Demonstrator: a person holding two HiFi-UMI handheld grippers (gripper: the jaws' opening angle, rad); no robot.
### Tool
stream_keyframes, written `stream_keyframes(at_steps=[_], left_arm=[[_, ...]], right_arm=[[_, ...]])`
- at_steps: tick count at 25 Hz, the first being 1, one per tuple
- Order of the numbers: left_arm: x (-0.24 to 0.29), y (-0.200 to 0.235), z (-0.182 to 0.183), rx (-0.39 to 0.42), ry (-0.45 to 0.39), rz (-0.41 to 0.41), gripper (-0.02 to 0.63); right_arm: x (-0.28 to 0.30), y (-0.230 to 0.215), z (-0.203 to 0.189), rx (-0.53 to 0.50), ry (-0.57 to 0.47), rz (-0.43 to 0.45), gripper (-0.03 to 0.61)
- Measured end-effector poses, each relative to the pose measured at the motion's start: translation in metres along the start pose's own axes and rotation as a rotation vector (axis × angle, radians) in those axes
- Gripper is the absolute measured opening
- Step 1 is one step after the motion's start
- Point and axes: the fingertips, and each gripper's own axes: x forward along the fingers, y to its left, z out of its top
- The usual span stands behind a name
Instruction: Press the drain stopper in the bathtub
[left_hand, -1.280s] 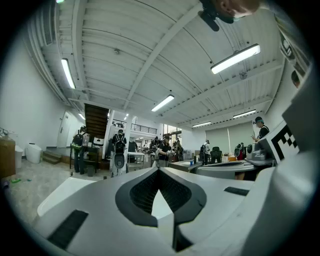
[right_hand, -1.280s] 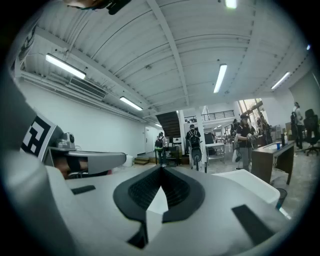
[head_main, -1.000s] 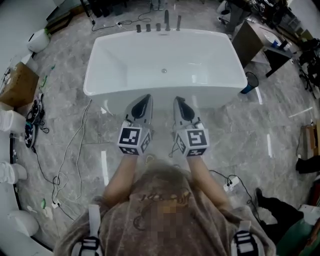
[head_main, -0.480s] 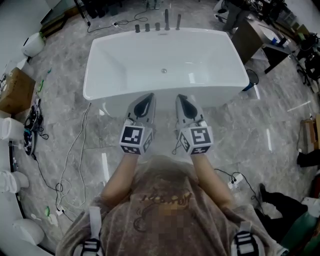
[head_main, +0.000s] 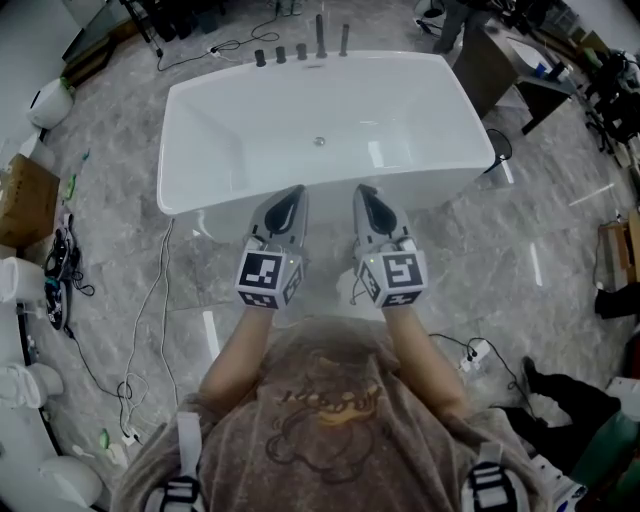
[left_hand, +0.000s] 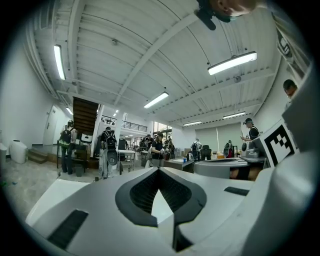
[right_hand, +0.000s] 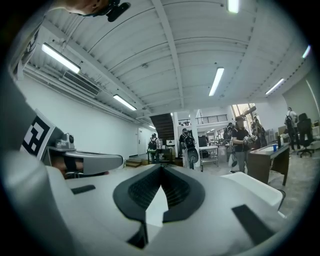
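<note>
Both bare forearms (head_main: 244, 345) reached forward from the person's chest, elbows bent and held about level, side by side. Each ended in a cube with black-and-white square markers (head_main: 268, 278). Ahead of the cubes, the left tool (head_main: 290, 194) and the right tool (head_main: 364, 191) ran parallel and near each other, their smooth grey shells tapering to tips.

In the left gripper view the left tool (left_hand: 159, 170) was clenched, its ribbed dark pads meeting at the tip with nothing between them. The right tool (right_hand: 161, 168) was clenched and empty in the same way.

Under both lay a glossy grey marble floor (head_main: 130, 150), with a thin pale cable (head_main: 150, 290) trailing to the left tool's left. The tips overlapped the near rim of the bathtub (head_main: 175, 190), a white, glossy, rounded rectangle. The drain stopper (head_main: 320, 141), a small round metal disc, sat on the tub's bottom well ahead of both tips and roughly between their lines. Beyond the far rim stood a row of dark upright fittings (head_main: 301, 51).
</note>
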Motion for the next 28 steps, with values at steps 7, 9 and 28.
stream_keyframes(at_steps=[7,9,28], left_arm=[[0.058,0.011,-0.002,0.005,-0.007,-0.022,-0.002],[0.076,0.013,-0.001,0.008,-0.007,-0.027,-0.002],[0.272,0.063,0.018,0.002,0.026,0.032,0.000]], right_arm=[[0.043,-0.038,-0.001,-0.015,-0.005,0.001,-0.002],[0.057,-0.052,0.001,-0.016,-0.006,0.003,-0.002],[0.209,-0.190,0.016,0.004,0.026,0.117,-0.002]])
